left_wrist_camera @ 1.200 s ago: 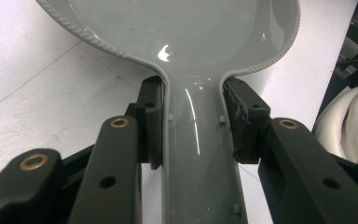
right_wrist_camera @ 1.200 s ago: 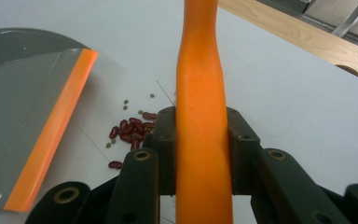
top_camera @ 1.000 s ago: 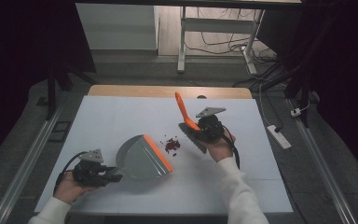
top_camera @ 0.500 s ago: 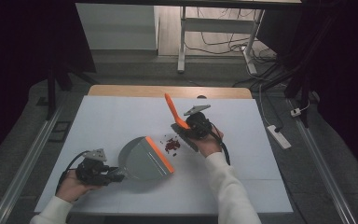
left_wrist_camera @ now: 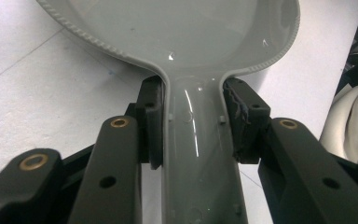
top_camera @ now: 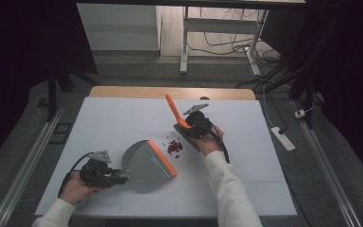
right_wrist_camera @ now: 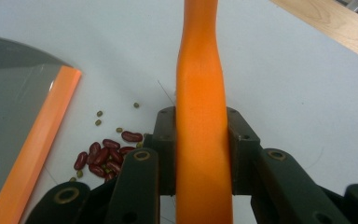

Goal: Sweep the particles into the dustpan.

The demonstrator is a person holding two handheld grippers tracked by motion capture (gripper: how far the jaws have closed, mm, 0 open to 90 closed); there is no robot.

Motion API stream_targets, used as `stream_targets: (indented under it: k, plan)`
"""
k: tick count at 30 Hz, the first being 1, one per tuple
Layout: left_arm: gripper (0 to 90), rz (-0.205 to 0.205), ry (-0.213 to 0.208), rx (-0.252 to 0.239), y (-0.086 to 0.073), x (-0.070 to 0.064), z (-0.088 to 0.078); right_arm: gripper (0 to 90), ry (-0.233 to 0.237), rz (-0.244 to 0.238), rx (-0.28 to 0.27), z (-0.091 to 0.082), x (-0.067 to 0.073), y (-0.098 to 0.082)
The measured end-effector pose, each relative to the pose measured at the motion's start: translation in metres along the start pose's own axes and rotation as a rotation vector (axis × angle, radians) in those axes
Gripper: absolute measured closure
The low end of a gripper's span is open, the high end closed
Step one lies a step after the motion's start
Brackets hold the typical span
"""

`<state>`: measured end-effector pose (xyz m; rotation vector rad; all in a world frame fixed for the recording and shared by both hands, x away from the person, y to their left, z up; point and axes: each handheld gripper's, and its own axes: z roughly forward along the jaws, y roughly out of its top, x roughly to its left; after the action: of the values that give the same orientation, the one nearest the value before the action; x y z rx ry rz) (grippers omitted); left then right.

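We take the beans (top_camera: 174, 147) as our landmark: a small red pile (with a few green ones scattered around it) on the white worktop (top_camera: 123, 118). Just left of them lies the dustpan (top_camera: 144, 161), its orange lip facing the pile and close to it. The left gripper (top_camera: 118, 178), further left of the beans, is clamped on the dustpan's grey handle, pads pressed on both sides. Just right of the beans, the right gripper (top_camera: 186, 126) is clamped on the brush's (top_camera: 172, 111) orange handle, which tilts up and away; its dark head seems to rest on the worktop beside the pile.
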<state>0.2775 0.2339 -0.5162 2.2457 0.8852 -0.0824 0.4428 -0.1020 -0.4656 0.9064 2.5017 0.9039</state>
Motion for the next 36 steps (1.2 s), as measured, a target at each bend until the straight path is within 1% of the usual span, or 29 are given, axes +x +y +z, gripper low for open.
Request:
stream_targets:
  k: [1, 2, 5, 7, 8, 13, 17, 26, 29, 32, 36]
  plan:
    - [61.5, -0.001, -0.001, 0.002, 0.0, 0.0, 0.0, 70.2, -0.001, -0.008, 0.003, 0.002, -0.001, 0.001]
    - [61.5, -0.001, 0.0, 0.003, 0.0, 0.001, 0.0, 70.2, -0.004, -0.004, 0.004, 0.004, 0.0, 0.001]
    - [61.5, -0.004, -0.001, 0.001, 0.0, 0.001, 0.0, 70.2, 0.007, 0.003, 0.013, 0.01, 0.0, 0.002]
    - [61.5, -0.006, -0.007, -0.002, 0.0, 0.001, 0.0, 70.2, 0.014, -0.007, 0.019, 0.014, 0.003, 0.004]
    - [61.5, -0.006, -0.008, -0.001, 0.0, 0.001, 0.0, 70.2, 0.017, -0.015, 0.022, 0.016, 0.007, 0.005]
    - [61.5, -0.003, -0.008, 0.004, 0.0, 0.001, 0.002, 70.3, 0.023, -0.034, 0.035, 0.02, 0.014, 0.008]
    - [61.5, -0.005, -0.009, 0.004, 0.0, 0.001, 0.002, 70.3, 0.029, -0.046, 0.04, 0.021, 0.019, 0.008]
    - [61.5, -0.006, -0.011, 0.006, 0.0, 0.001, 0.002, 70.2, 0.045, -0.089, 0.051, 0.023, 0.03, 0.009]
    - [61.4, -0.007, -0.01, 0.006, 0.0, 0.001, 0.002, 70.2, 0.038, -0.122, 0.061, 0.022, 0.035, 0.009]
    - [61.5, -0.006, -0.01, 0.008, 0.0, 0.001, 0.002, 70.3, 0.069, -0.116, 0.058, 0.021, 0.036, 0.009]
    - [61.4, -0.007, -0.01, 0.007, 0.0, 0.0, 0.003, 70.2, 0.07, -0.124, 0.06, 0.022, 0.041, 0.01]
